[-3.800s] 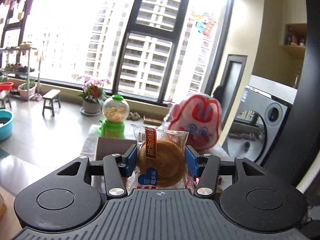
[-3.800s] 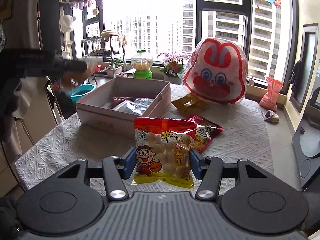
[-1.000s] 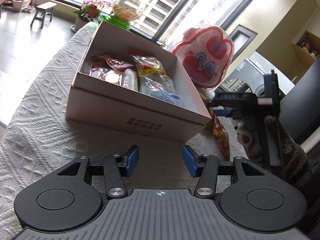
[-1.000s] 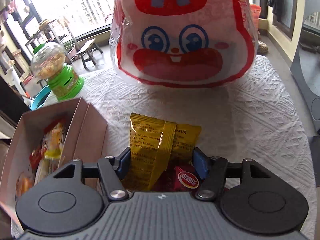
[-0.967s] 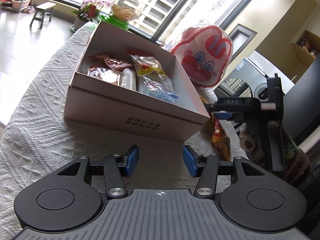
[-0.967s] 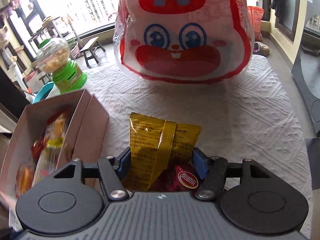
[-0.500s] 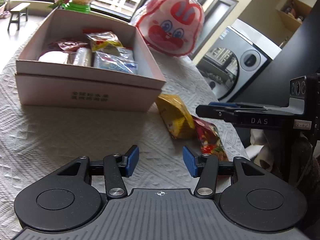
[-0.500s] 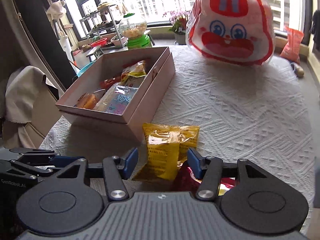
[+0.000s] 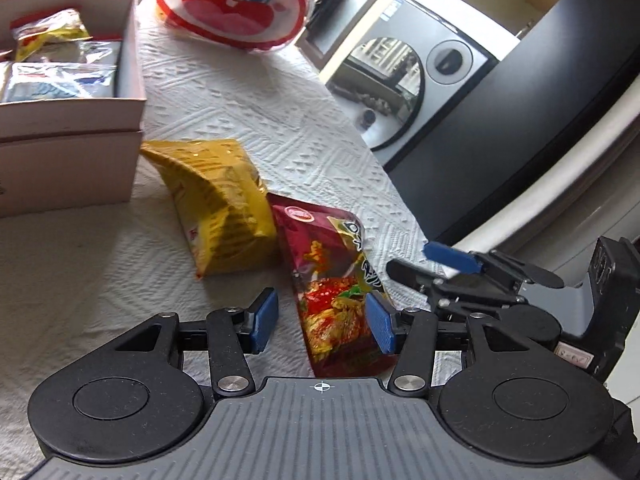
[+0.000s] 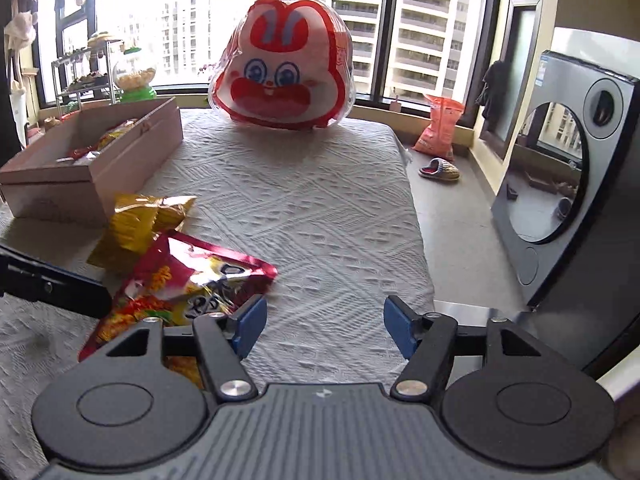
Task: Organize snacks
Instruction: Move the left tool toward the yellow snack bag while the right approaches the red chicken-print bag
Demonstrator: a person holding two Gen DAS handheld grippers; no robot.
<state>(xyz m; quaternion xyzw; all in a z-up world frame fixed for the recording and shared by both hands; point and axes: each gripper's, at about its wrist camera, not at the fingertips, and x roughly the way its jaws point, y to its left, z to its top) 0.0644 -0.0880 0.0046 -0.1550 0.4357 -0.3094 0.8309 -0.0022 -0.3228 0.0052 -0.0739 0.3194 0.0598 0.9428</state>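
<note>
Presently, on the white-clothed tabletop point(image 10: 320, 208), listed left to right in the left wrist view:

Cardboard box point(image 9: 72, 120), at 10 o'clock, open-topped, already holding several snack packets.

Yellow packet point(image 9: 224, 204), at 11 o'clock, lying just beside the box's near corner and touching the next item.

Red packet point(image 9: 340, 292), at 12 o'clock, flat on the cloth, long axis running roughly 11 to 5 o'clock, straight into the left tool point(image 9: 322, 322). This tool stands moderately wide and empty; its right pad meets the packet's edge, its left pad stands clear.

Right tool point(image 10: 322, 326), at 3 o'clock of the red packet, likewise parted and empty; in its own view the packet lies at 9 o'clock, outside the jaws.

Judgement: the left tool is nearer and already straddles the red packet.
</note>
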